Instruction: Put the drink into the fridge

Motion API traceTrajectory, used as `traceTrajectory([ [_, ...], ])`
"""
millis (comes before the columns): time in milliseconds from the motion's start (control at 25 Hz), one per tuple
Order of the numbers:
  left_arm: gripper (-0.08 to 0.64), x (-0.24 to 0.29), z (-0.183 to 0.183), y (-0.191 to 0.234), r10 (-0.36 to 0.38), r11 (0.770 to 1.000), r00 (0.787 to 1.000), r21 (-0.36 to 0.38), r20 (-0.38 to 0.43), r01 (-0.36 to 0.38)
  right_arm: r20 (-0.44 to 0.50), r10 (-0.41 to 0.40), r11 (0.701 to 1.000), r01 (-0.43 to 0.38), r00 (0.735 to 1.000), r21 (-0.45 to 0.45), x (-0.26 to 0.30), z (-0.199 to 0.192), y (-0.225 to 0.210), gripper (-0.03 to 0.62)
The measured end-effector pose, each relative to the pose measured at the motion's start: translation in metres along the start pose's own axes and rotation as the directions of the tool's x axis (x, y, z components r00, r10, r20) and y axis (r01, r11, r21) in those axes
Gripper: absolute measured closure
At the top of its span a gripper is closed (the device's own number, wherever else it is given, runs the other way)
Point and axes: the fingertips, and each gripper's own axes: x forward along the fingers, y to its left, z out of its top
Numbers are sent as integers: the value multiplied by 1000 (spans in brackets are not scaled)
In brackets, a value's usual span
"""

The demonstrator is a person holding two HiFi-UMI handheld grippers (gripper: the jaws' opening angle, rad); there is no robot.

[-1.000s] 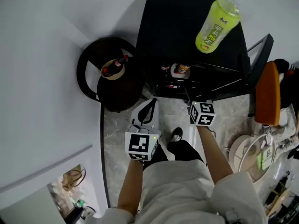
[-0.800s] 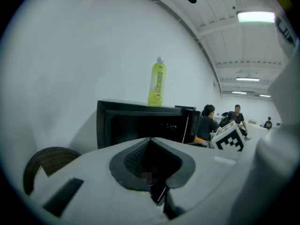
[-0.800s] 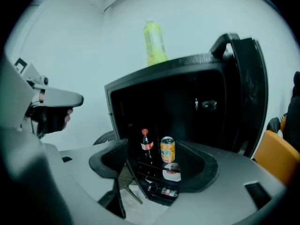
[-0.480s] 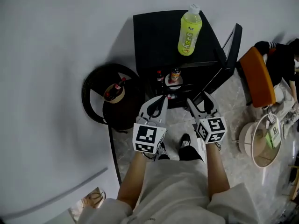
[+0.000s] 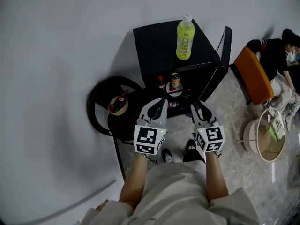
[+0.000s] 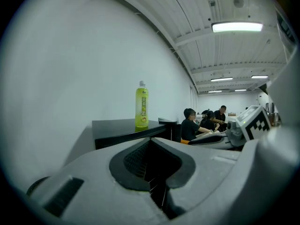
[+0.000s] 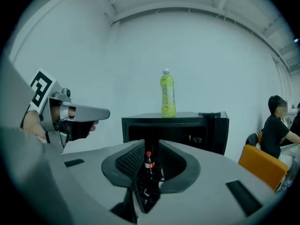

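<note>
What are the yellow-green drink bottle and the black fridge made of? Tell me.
Yellow-green drink bottle: likely clear plastic; glossy and translucent, with the liquid's colour showing through. Black fridge: smooth matte casing, painted metal or plastic; cannot tell which.

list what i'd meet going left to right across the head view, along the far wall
small dark bottle with a red cap → tall yellow-green plastic drink bottle → open black fridge door → orange chair
</note>
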Motion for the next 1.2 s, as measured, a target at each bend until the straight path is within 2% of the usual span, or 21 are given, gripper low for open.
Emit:
traceTrajectory([
  [280, 552, -8, 10, 4, -6, 1000, 1000, -3, 29, 6, 6, 3, 1000, -2, 1000, -3, -5, 11, 11, 584],
  [440, 551, -7, 9, 6, -7, 1000, 1000, -4, 25, 7, -15, 1, 1000, -1, 1000, 2, -3, 14, 10, 584],
  [800, 552, -8, 8, 15, -12, 1000, 1000, 0, 8, 12, 10, -22, 998, 21, 1000, 53, -5, 22, 8, 584],
  [960, 552, 1, 20, 19, -4, 1000, 999, -3, 37, 4, 36, -36, 997, 34, 999, 72, -1, 33, -1, 584],
  [1200, 551, 34, 39, 35, -12, 999, 998, 38, 55, 10, 92, -79, 994, 72, 993, 81, 33, 59, -27, 583],
])
